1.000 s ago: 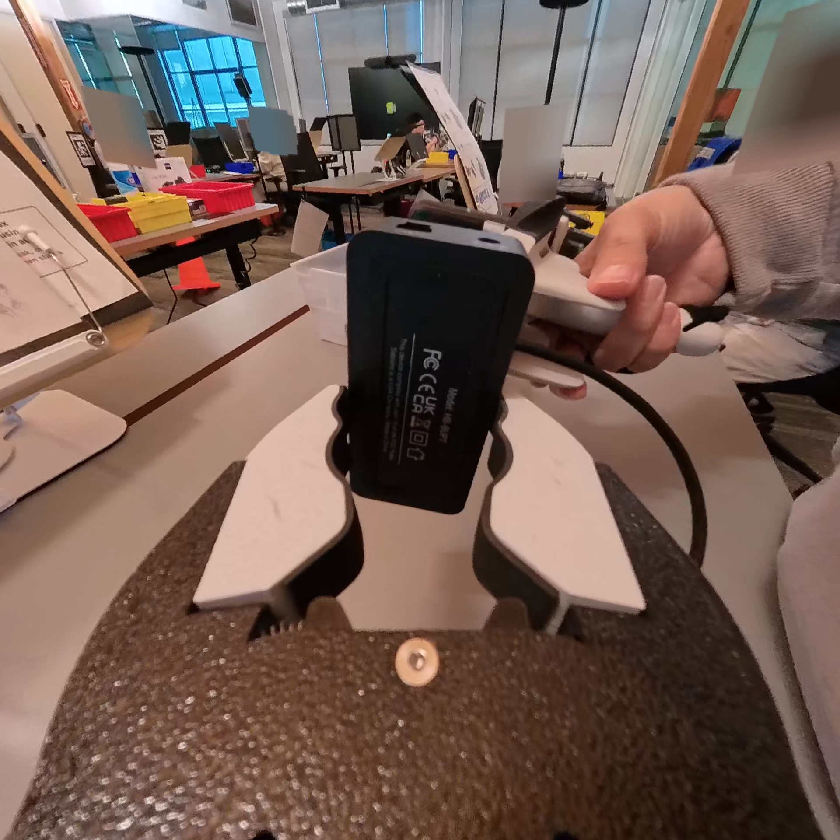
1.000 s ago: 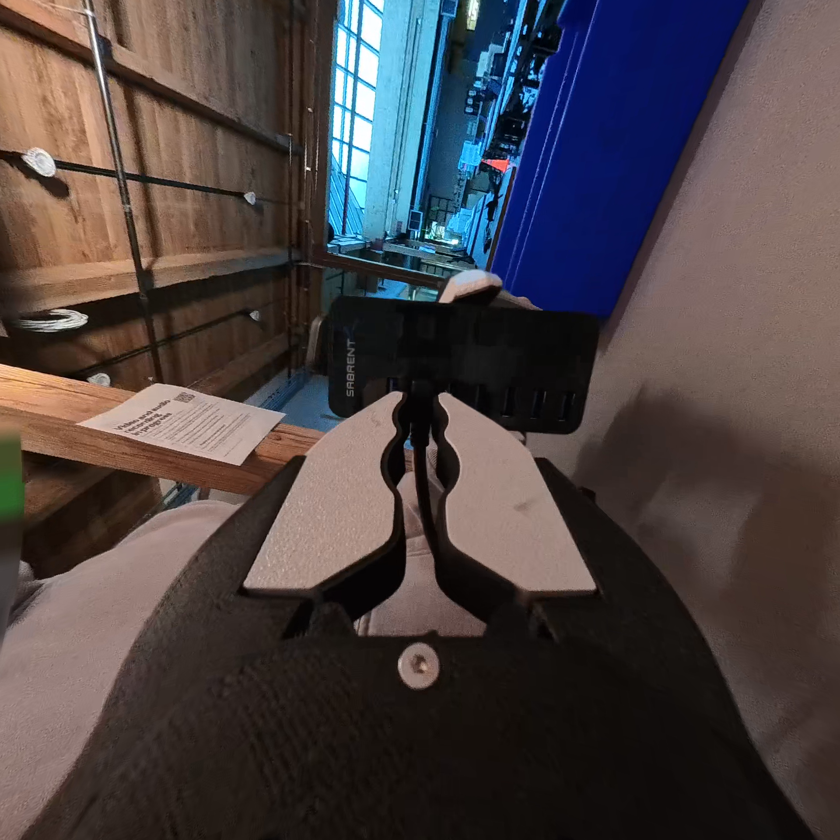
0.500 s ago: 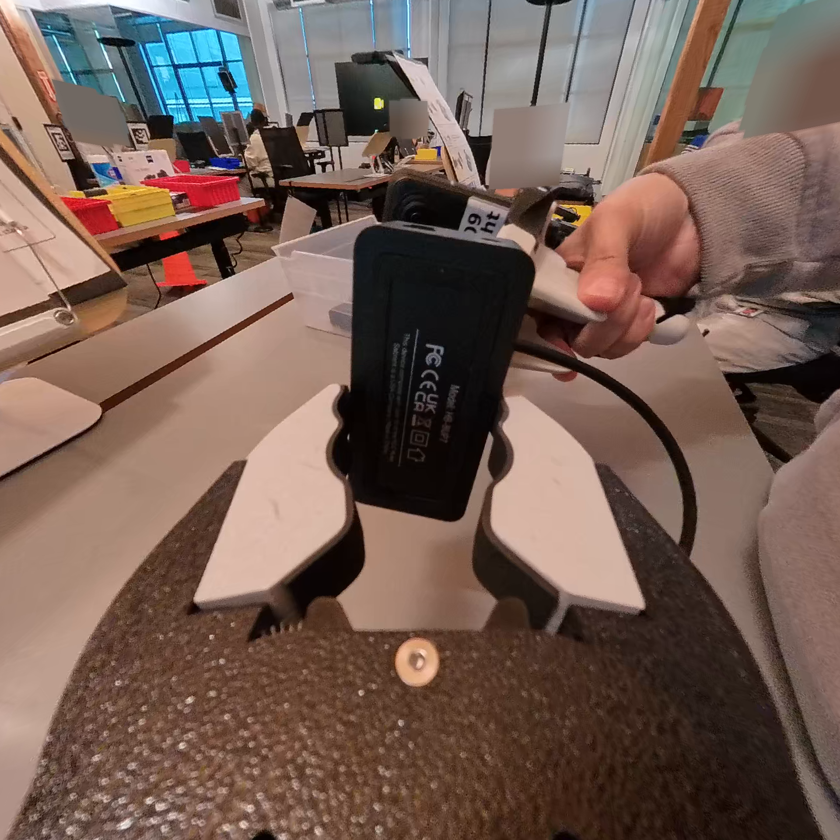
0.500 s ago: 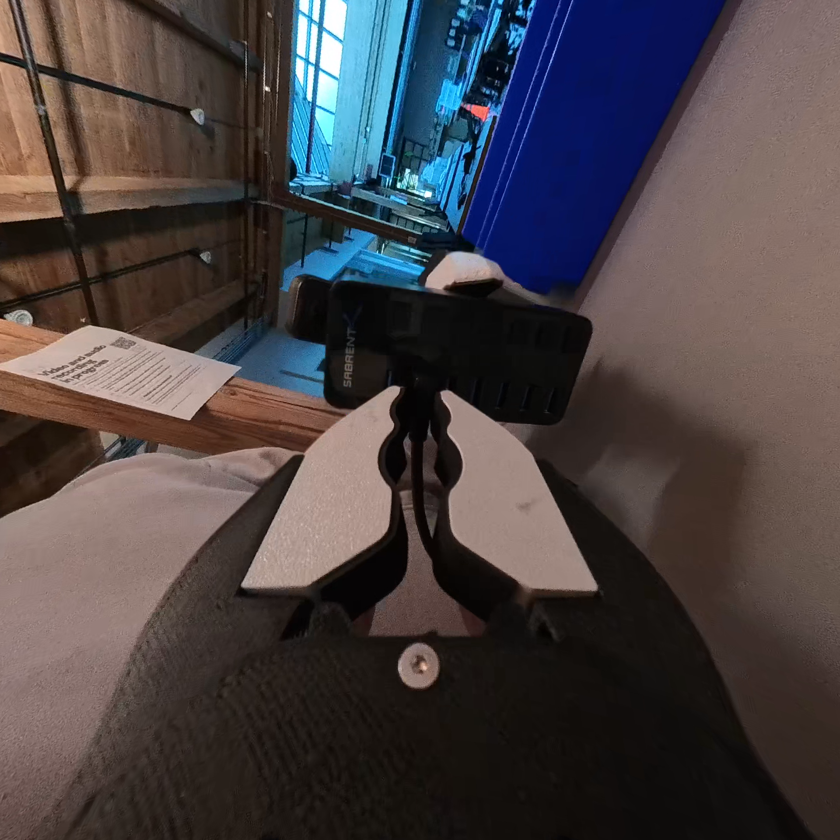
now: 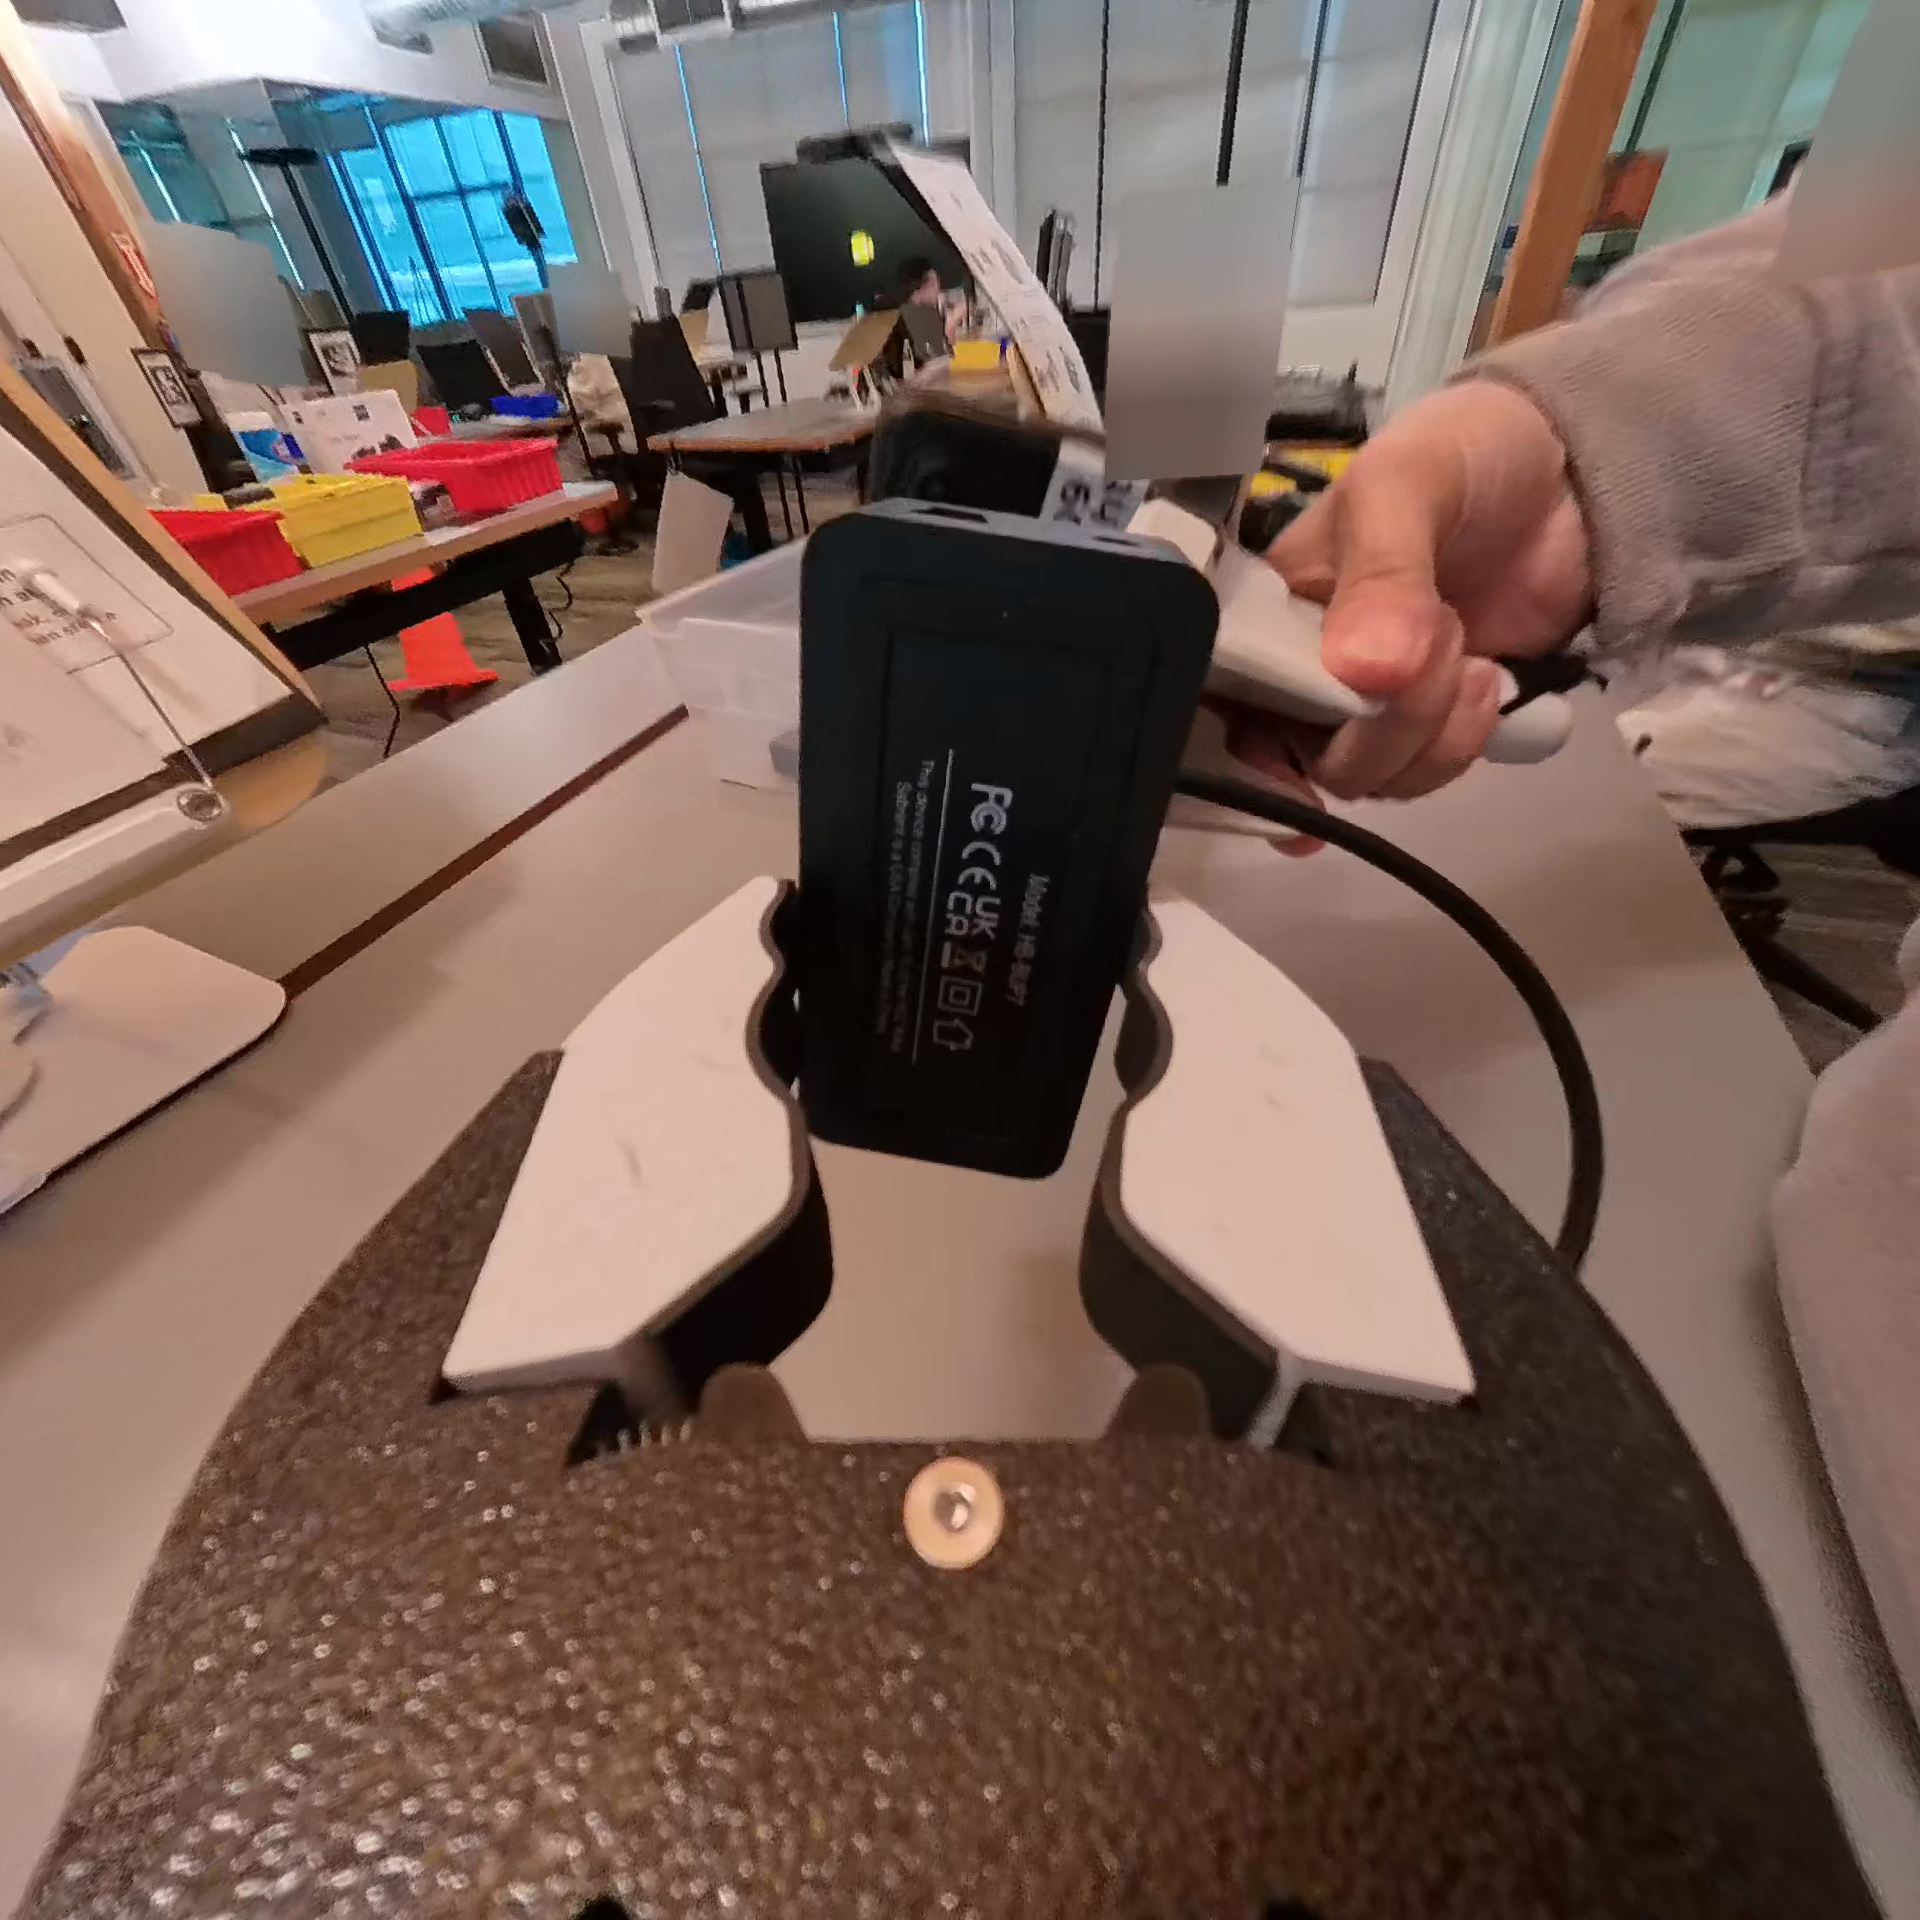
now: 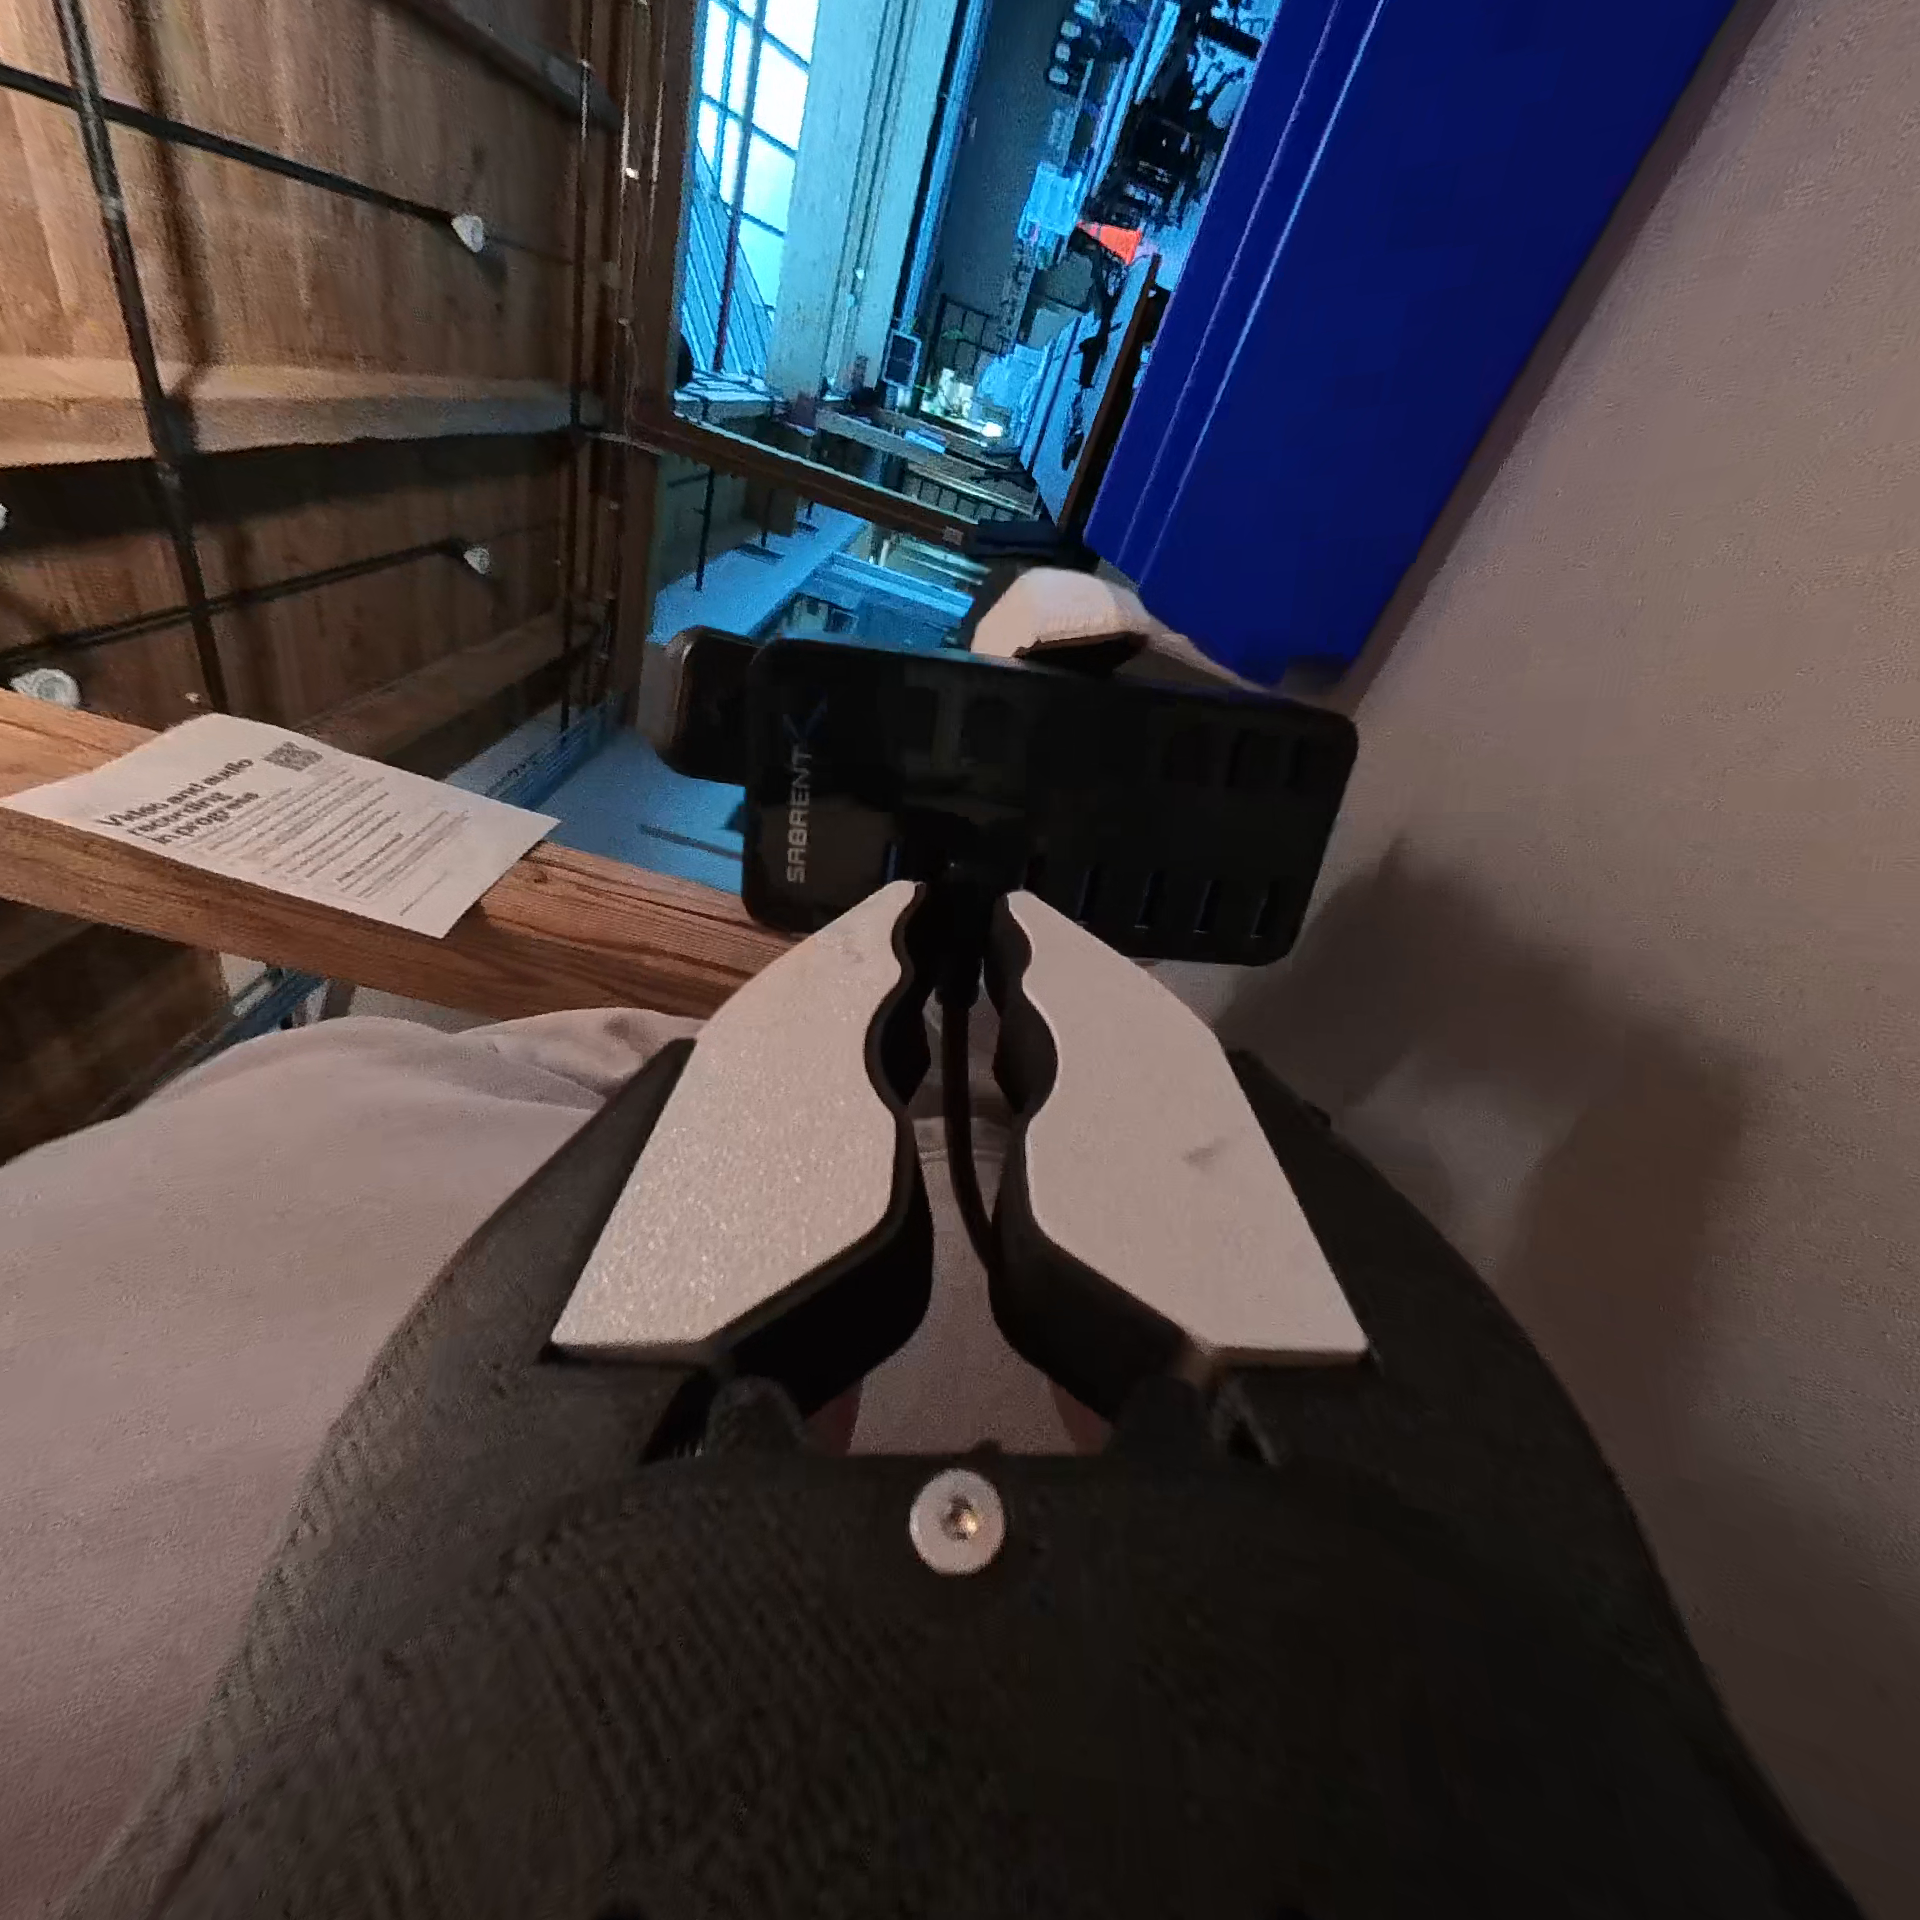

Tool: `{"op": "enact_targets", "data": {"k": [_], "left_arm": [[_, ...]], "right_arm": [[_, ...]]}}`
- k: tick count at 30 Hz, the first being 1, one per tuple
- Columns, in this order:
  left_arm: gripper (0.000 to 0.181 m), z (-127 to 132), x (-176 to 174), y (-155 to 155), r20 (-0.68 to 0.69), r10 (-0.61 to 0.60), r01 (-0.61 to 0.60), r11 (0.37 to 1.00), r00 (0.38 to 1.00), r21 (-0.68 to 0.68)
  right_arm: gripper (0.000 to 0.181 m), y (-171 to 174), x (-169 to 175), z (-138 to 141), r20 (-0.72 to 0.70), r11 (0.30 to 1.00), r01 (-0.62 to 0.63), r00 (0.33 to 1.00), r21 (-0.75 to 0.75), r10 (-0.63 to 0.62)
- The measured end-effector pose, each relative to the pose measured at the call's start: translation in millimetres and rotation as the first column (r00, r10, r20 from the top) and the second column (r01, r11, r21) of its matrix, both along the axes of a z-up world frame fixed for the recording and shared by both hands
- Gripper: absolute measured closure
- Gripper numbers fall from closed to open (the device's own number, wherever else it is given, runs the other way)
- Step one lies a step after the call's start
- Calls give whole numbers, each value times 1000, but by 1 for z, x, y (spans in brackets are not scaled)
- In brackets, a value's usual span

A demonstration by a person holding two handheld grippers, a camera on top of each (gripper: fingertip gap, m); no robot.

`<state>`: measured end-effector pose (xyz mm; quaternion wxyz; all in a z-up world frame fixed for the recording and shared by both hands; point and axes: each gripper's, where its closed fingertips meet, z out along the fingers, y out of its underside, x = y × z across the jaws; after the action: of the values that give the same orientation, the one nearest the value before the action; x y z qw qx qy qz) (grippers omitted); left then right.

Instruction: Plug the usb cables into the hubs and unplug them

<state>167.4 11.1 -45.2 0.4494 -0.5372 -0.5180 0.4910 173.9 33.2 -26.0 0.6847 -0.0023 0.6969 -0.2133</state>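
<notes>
My left gripper [image 5: 961, 935] is shut on a black USB hub [image 5: 997, 821] and holds it upright above the grey table [image 5: 436, 987], its underside toward the camera. My right gripper [image 6: 961, 914] is shut on a black USB cable [image 6: 961, 1049] just behind its plug, which meets the hub's port face [image 6: 1049, 800]. In the left wrist view the cable [image 5: 1496, 956] loops from behind the hub down to the right, and a hand [image 5: 1434, 613] holds the right gripper's handle beside the hub.
A clear plastic bin [image 5: 727, 665] stands on the table behind the hub. A white stand base [image 5: 114, 1049] with a board sits at the left. A grey sleeve [image 5: 1849, 1299] is at the right edge. A wooden beam with a paper sheet [image 6: 301, 821] shows in the right wrist view.
Both grippers keep their grips. The hub and the hand have shifted slightly, and the right wrist view has swung so the beam sits higher in the picture.
</notes>
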Motion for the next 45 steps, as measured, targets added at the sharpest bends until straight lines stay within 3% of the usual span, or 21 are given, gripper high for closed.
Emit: {"op": "enact_targets", "data": {"k": [1, 3, 9, 12, 14, 17, 20, 26, 29, 32, 36, 45], "left_arm": [[123, -6, 0, 2, 33, -1, 2, 1000, 999, -12], [123, -13, -3, 6, 94, 5, -4, 1000, 996, -11], [117, 7, -13, -1, 66, 69, -68, 998, 995, -5], [116, 2, -21, 1, 95, 70, -69, 997, 993, -22], [117, 0, -21, 5, 88, 34, -33, 999, 996, -15], [116, -6, -19, 15, 104, -57, 65, 995, 993, -71], [104, -4, -19, 25, 97, -137, 144, 987, 986, -67], [98, -6, -34, 38, 132, -197, 213, 970, 971, -118], [104, -10, -34, 39, 169, -203, 217, 974, 964, -69], [105, -12, -34, 32, 191, -157, 179, 978, 969, -109], [106, -11, -32, 29, 159, -140, 154, 985, 977, -83], [106, -23, -27, 26, 171, -121, 138, 986, 978, -92]], "right_arm": [[171, 2, -1, -5, -48, 1000, -11, 999, -16, 10], [171, 4, -3, -8, -100, 999, -27, 995, -31, 24], [172, 0, -1, 8, -32, 999, 22, 999, -37, -23], [172, 4, 6, 7, 30, 1000, 22, 999, 8, -22], [172, 9, 5, 6, 76, 1000, -3, 997, 31, 0], [172, 16, 1, 1, 31, 999, -45, 999, 9, 45], [172, 21, -3, 4, 15, 995, -96, 995, -8, 96], [172, 33, 7, 7, 13, 981, -193, 981, -3, 193], [172, 31, 5, 7, 6, 983, -181, 983, -18, 181], [173, 26, 3, 5, 38, 991, -132, 990, -4, 132], [172, 21, 5, 6, 109, 995, -88, 991, 47, 83], [173, 18, 9, -6, 70, 995, -51, 997, 80, 45]]}}
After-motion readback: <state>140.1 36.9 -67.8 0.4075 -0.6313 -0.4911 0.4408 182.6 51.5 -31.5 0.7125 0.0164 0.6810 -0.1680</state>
